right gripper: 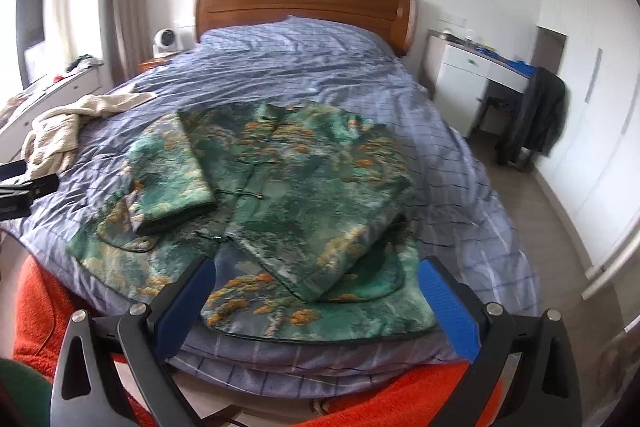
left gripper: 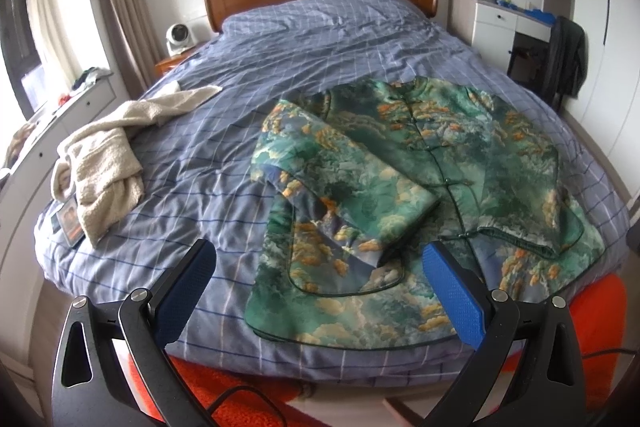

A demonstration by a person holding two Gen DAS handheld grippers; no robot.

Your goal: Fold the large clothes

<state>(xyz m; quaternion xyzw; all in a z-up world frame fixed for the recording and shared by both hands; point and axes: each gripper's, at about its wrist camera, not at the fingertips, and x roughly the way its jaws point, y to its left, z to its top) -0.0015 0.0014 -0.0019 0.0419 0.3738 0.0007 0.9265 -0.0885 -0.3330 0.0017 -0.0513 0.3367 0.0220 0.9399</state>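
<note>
Where sleeves overlap, jacket [left gripper: 420,163] front hidden.

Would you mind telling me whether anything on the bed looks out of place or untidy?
Yes: a cream towel lies crumpled in a heap near the bed's left edge, not folded. The green jacket lies flat with both sleeves folded in. Both grippers, left gripper and right gripper, are open and empty.

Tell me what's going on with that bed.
A person is folding a green patterned jacket laid face-up on the blue checked duvet. Both sleeves are already folded in across its front. The left hand-held gripper and right hand-held gripper hover open near the hem, holding nothing. A cream towel lies crumpled to the left.
</note>
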